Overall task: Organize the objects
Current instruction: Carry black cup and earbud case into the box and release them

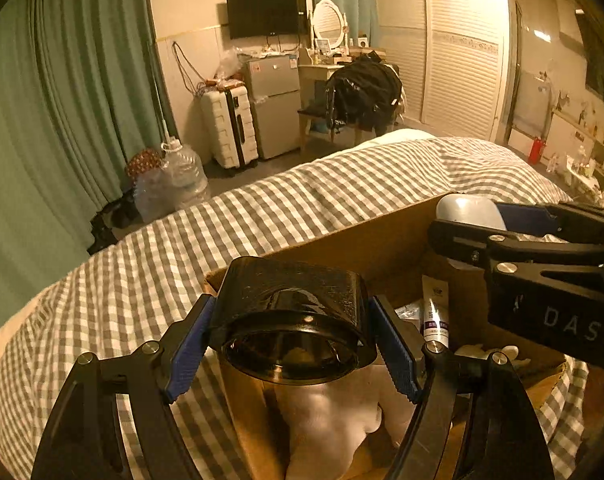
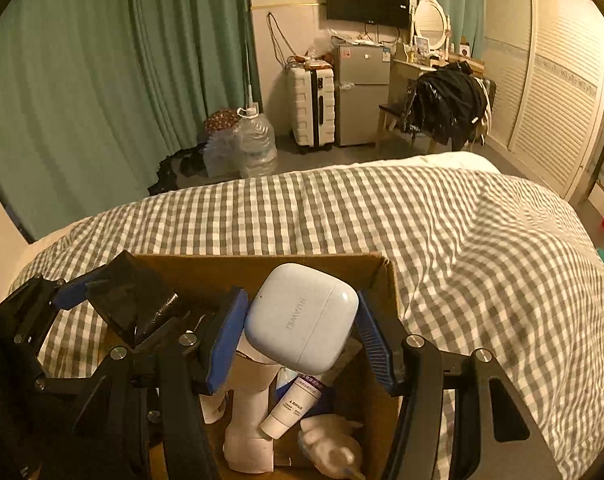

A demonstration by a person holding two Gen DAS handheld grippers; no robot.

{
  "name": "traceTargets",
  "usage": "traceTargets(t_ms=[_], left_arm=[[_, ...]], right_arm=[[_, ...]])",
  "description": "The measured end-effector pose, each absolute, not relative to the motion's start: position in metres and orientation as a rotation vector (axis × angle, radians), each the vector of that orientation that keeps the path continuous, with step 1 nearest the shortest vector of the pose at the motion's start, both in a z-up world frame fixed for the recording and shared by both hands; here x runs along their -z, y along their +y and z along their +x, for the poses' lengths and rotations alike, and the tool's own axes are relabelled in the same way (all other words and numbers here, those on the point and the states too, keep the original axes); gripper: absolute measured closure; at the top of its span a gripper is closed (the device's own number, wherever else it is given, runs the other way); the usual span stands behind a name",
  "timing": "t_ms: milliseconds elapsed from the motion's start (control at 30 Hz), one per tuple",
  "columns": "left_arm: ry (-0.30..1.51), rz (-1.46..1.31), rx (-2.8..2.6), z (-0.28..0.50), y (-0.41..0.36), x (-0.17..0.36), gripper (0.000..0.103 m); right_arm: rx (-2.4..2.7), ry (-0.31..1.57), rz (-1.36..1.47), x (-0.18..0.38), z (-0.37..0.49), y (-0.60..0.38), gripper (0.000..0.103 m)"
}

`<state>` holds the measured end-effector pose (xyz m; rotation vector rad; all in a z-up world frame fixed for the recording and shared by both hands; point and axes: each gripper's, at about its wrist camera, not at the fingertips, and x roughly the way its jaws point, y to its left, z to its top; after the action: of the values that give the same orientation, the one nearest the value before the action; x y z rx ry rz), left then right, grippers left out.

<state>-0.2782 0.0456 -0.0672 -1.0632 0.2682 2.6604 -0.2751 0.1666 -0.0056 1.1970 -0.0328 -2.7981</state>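
Observation:
A brown cardboard box (image 2: 258,266) sits on the checked bed; its far wall also shows in the left wrist view (image 1: 365,236). My left gripper (image 1: 292,338) is shut on a glossy black cup-like holder (image 1: 290,312), held over the box's left end; the holder also shows in the right wrist view (image 2: 134,300). My right gripper (image 2: 300,324) is shut on a pale blue Huawei earbud case (image 2: 302,316), held above the box; the case also shows in the left wrist view (image 1: 467,208). Inside the box lie a white tube (image 2: 296,402), a white sock (image 2: 248,420) and a pale soft toy (image 2: 333,446).
The grey-and-white checked bedspread (image 2: 441,240) stretches beyond and to the right of the box. Past the bed stand water jugs (image 2: 254,146), a white suitcase (image 2: 311,106), a small fridge (image 2: 361,92) and a chair draped with black clothes (image 2: 447,106). Green curtains hang at left.

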Motion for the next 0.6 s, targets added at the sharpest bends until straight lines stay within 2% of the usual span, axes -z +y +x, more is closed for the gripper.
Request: traceTargets(t_ms=[167, 233, 300, 600], left_arm=[[0.245, -1.083, -2.642, -0.281, 0.050, 0.071, 0.020], [0.260, -1.065, -2.657, -0.279, 0.053, 0.071, 0.007], [0.272, -1.056, -2.673, -0.280, 0.055, 0.071, 0.006], [0.256, -1.099, -2.700, -0.283, 0.058, 0.064, 0.006]], right_arm=[[2.792, -0.079, 1.218, 0.014, -0.277, 0.170, 0.047], [2.797, -0.077, 1.201, 0.015, -0.277, 0.170, 0.046], [2.812, -0.074, 1.174, 0.013, -0.276, 0.172, 0.035], [2.827, -0.120, 1.146, 0.005, -0.277, 0.183, 0.031]])
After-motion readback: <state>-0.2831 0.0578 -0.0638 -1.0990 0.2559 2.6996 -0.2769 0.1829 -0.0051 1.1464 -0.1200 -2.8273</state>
